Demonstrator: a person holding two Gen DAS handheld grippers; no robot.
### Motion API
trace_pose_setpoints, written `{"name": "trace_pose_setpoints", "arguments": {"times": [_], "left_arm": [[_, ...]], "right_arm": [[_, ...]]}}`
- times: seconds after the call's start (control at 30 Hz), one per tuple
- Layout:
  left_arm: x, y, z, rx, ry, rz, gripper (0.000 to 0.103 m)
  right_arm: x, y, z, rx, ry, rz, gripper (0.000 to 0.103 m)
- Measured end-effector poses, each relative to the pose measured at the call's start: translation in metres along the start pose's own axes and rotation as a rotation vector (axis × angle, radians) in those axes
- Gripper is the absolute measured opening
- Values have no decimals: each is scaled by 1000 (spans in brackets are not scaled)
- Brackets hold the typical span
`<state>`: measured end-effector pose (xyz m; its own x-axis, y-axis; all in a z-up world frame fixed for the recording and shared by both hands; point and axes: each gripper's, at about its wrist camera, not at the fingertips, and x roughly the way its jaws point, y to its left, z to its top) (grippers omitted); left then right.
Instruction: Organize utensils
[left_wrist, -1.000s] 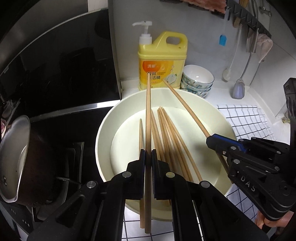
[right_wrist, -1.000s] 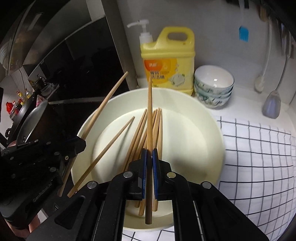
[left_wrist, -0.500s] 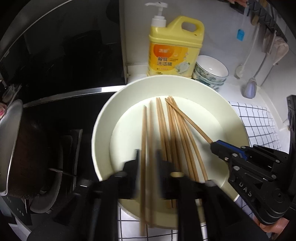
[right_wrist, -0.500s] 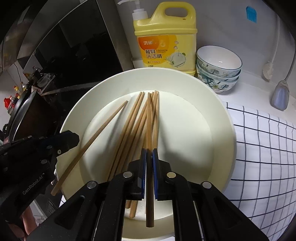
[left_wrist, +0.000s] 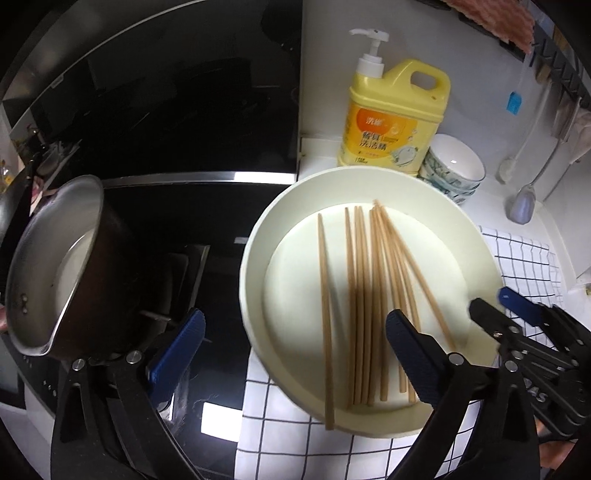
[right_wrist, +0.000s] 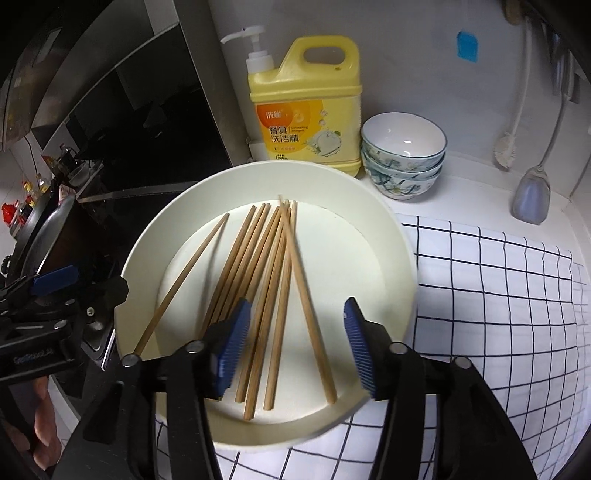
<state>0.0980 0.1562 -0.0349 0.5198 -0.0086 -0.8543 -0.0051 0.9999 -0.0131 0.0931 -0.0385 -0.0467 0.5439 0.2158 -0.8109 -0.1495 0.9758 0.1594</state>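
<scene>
The chopsticks (right_wrist: 266, 295) lie in the plate (right_wrist: 388, 258), in the middle of the right wrist frame. Most of them lie close together, side by side. One chopstick (right_wrist: 183, 280) lies alone on the left part of the plate, and another one (right_wrist: 308, 299) crosses the group toward the lower right.

The right tongs (right_wrist: 293, 343) are wide apart above the near ends of the chopsticks and hold nothing. The left tongs (left_wrist: 291, 354) are also wide apart and hold nothing; they hang over the left rim of the plate (left_wrist: 251, 295).

Behind the plate stand a bottle (right_wrist: 306, 110) and bowls (right_wrist: 404, 155). The table (right_wrist: 498, 314) has a checked cloth. A pot (left_wrist: 55, 266) is at the left of the left wrist frame.
</scene>
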Motion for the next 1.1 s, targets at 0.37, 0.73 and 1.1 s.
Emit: {"name": "trace_pose_setpoints", "arguments": {"times": [0.37,0.73,1.1], "left_arm": [[-11,-2,-4,-19,9,-1,96],[-23,-7,-8,-4,-2,-1,97],[-28,-6,-10,0,-15,5,97]], "right_arm": [[-19,-7,-16,42,26,-8,67],[-29,-1,-19,53,37,2,67],[-37,2,-19,46,25,6,70]]}}
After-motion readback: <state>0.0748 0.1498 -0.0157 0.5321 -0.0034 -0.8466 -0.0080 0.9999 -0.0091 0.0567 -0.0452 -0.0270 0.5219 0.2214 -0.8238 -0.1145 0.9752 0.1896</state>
